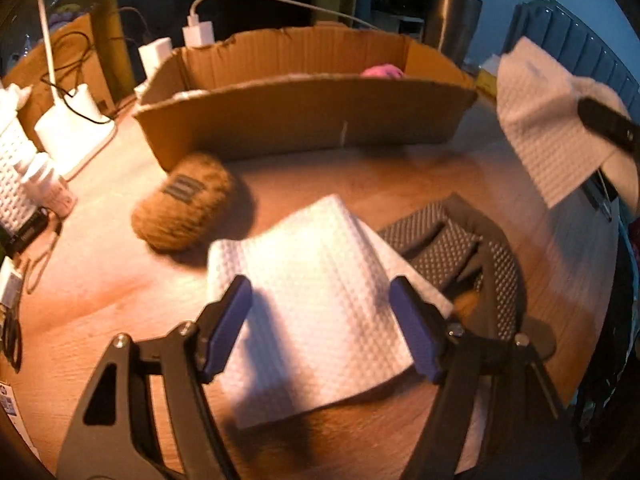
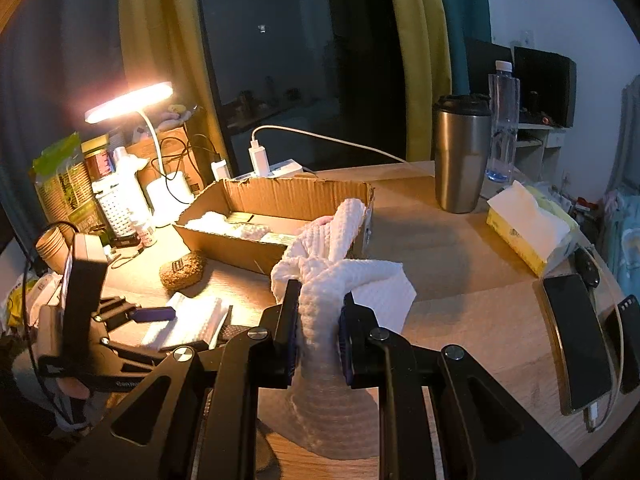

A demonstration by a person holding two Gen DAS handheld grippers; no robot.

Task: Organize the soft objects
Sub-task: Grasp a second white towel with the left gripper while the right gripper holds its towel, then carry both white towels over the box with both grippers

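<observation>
Right gripper [image 2: 318, 316] pinches a cloth [image 2: 340, 276], probably bound for the box [image 2: 280, 200]; left gripper [image 1: 320, 320], spread, must close on the folded cloth [image 1: 316, 280].

I count two white waffle cloths out of the box: one [image 1: 320, 296] lying flat, one [image 2: 340, 280] pinched in my right gripper [image 2: 319, 320]. One cardboard box [image 1: 304, 116] stands toward the surface's far edge, with one pink soft thing [image 1: 382, 71] and more white cloth inside, too bunched to count. One brown knitted pouch [image 1: 184, 204], one grey padded piece [image 1: 460, 252], one steel tumbler [image 2: 462, 152], one water bottle [image 2: 502, 120], one tissue pack [image 2: 528, 232], one lamp [image 2: 130, 102].
</observation>
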